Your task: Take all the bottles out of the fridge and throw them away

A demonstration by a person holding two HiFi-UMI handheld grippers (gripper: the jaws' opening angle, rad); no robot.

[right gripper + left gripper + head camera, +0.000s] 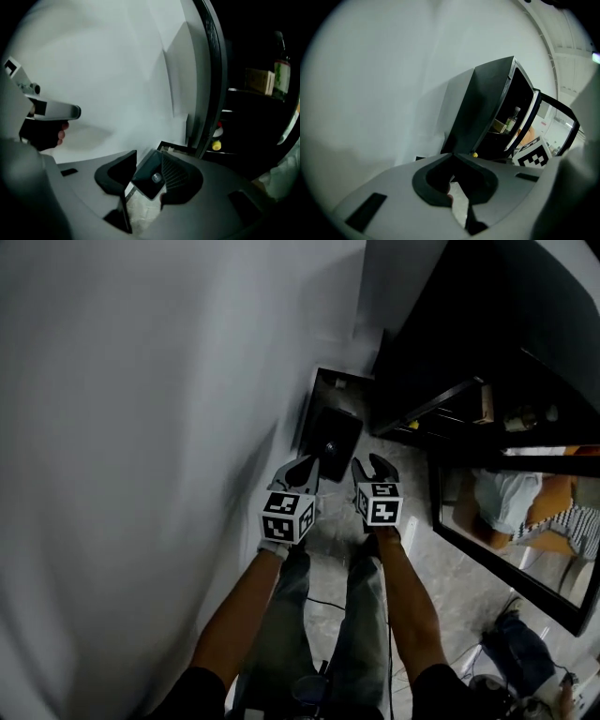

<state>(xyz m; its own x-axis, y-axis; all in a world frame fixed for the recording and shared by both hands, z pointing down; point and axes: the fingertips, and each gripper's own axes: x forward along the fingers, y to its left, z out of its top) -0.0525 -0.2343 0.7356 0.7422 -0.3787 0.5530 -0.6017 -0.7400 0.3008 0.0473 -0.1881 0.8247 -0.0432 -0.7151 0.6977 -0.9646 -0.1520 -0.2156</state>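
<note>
Now right tongs [371, 466] apart above bin [343, 427] rim; left tongs [302, 471] closed beside wall [141, 427].

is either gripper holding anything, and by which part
Nothing is held: left gripper shut and empty, right gripper open, only the black bin beyond its gap.

Wears black short sleeves [192, 692] and faded grey trousers [364, 610], with forearms bare. Shows a white band [274, 547] at the left wrist. Bears a cube of black-and-white square markers behind the left gripper [303, 468] and another behind the right gripper [372, 465]. Has pale grey moulded shells [393, 206] cut with dark rectangular slots [365, 212], and black wedge-shaped jaw pads [180, 176], one ribbed on the right gripper's inner face. Trails a thin dark cable [389, 652] beside the trousers.
</note>
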